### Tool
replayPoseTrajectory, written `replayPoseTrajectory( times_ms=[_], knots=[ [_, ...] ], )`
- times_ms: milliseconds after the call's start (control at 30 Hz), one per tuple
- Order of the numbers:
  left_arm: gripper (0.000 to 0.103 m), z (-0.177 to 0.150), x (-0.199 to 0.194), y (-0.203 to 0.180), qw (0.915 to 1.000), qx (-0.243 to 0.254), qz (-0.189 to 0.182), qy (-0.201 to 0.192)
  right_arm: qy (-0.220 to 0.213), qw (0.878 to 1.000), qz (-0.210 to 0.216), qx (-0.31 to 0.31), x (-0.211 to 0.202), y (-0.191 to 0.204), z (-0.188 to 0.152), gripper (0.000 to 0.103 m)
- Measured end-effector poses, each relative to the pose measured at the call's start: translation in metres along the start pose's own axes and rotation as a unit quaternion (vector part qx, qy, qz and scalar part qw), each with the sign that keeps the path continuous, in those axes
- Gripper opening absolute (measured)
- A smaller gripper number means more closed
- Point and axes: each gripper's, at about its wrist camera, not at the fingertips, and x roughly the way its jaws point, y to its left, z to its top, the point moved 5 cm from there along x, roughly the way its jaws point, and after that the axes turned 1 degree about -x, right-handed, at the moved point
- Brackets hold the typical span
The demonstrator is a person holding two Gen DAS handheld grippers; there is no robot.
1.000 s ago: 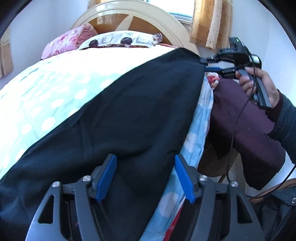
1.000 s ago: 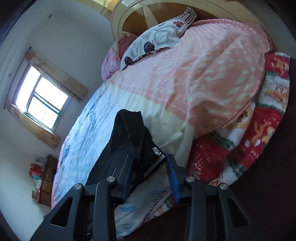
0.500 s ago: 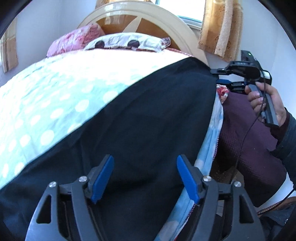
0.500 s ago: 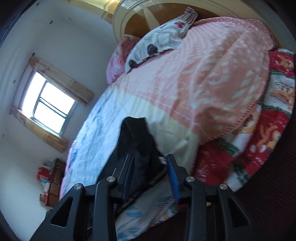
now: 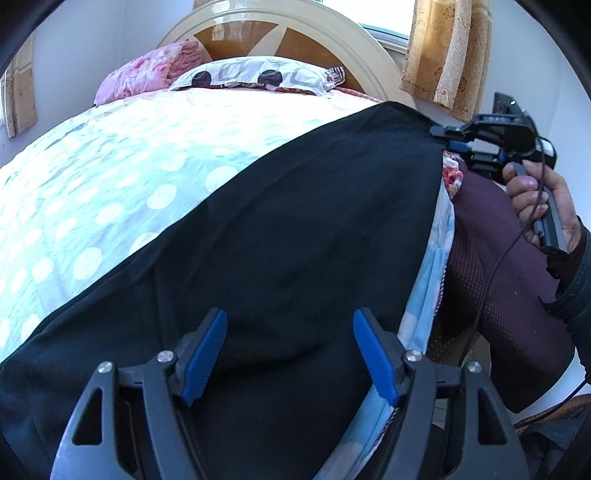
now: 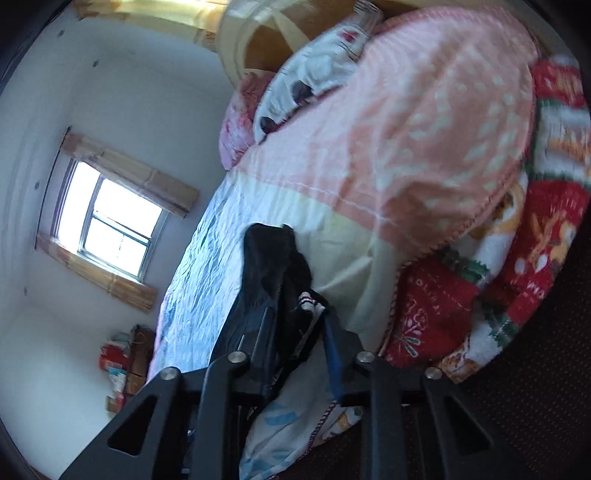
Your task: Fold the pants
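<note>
The right gripper (image 6: 299, 332) is the story here: its fingers have just been closing, and the bunched end of the black fabric pants (image 5: 280, 240) is sitting right between them. In the right wrist view the dark cloth, with a small striped label showing, is being pinched between the black finger and the blue-padded one, so that end looks caught. From the left wrist view the same gripper (image 5: 448, 138) is meeting the far corner of the pants at the side edge of the bed, with the person's hand (image 5: 539, 199) wrapped round its handle.

The left gripper (image 5: 290, 354) is hovering over the near part of the pants, its blue-padded fingers (image 5: 201, 360) spread wide with nothing pinched between them. They have just been opening a little further, and the cloth is lying under them, not in them.

The pants themselves are lying stretched in a long dark band along the side edge of the bed, on the pale blue dotted quilt (image 5: 122, 192), running from the near end toward the patterned pillow (image 5: 255, 75) at the cream headboard (image 5: 280, 22).

My read: one end is secured, the other not yet. The left fingers are going to need to come down and clamp before any fold can be carried over.
</note>
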Motion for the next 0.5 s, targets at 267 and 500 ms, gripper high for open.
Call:
replayPoseTrajectory(
  times_ms=[267, 500],
  knots=[
    [0.075, 0.008, -0.016, 0.004, 0.9958, -0.06, -0.063, -0.027, -0.023, 0.986, 0.007, -0.165, -0.014, 0.079, -0.014, 0.012],
    [0.081, 0.021, -0.02, 0.018, 0.9696, -0.158, -0.176, -0.062, 0.063, 0.904, -0.013, -0.423, 0.029, 0.166, -0.112, 0.012]
  ],
)
